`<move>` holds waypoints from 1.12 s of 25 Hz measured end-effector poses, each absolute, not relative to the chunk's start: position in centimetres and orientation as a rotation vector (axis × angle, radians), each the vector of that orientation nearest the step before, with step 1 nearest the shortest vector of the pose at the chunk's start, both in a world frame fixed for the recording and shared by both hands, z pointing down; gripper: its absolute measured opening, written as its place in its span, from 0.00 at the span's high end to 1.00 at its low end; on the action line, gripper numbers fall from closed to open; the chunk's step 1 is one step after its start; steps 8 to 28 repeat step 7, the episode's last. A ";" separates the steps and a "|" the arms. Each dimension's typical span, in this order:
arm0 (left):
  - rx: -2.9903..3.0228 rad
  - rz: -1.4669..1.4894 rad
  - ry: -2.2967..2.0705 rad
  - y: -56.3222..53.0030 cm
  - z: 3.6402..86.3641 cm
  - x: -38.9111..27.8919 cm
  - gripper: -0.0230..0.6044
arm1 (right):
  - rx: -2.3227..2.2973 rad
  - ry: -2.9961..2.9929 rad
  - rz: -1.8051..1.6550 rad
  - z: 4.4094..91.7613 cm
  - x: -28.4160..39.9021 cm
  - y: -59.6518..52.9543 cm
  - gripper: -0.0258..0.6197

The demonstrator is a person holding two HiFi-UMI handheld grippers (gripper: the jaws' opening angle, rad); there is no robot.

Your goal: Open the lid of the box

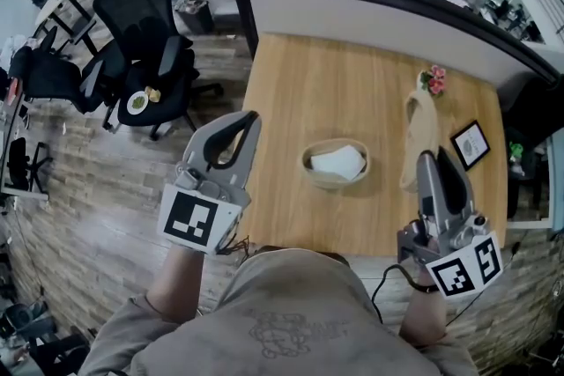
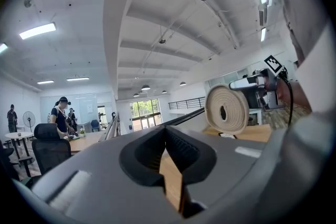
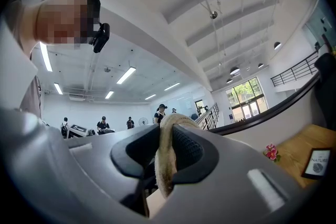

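Observation:
A round woven box sits in the middle of the wooden table, uncovered, with a white cloth inside. Its woven lid is held on edge off to the right of the box, above the table. My right gripper is shut on the lid's rim; in the right gripper view the rim runs between the jaws of the right gripper. My left gripper hovers at the table's left edge, shut and empty. The left gripper view shows the left gripper, and past it the lid's flat face.
Pink flowers and a small framed picture stand near the table's right side. A raised dark-topped counter wall borders the far edge. Black office chairs stand on the floor to the left. People stand far off in the room.

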State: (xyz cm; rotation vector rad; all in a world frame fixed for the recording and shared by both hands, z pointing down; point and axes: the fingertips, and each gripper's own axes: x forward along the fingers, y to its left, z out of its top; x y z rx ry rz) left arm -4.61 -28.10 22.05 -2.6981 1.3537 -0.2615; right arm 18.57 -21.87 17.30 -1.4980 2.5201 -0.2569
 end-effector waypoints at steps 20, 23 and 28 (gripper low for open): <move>-2.690 -0.263 1.339 -27.6 21.9 -4.3 0.97 | -1.505 2.538 -0.232 17.4 18.6 -21.5 0.83; -2.690 -0.263 1.339 -27.6 21.9 -4.3 0.97 | -1.505 2.538 -0.232 17.4 18.6 -21.5 0.83; -2.690 -0.263 1.339 -27.6 21.9 -4.3 0.97 | -1.505 2.538 -0.232 17.4 18.6 -21.5 0.83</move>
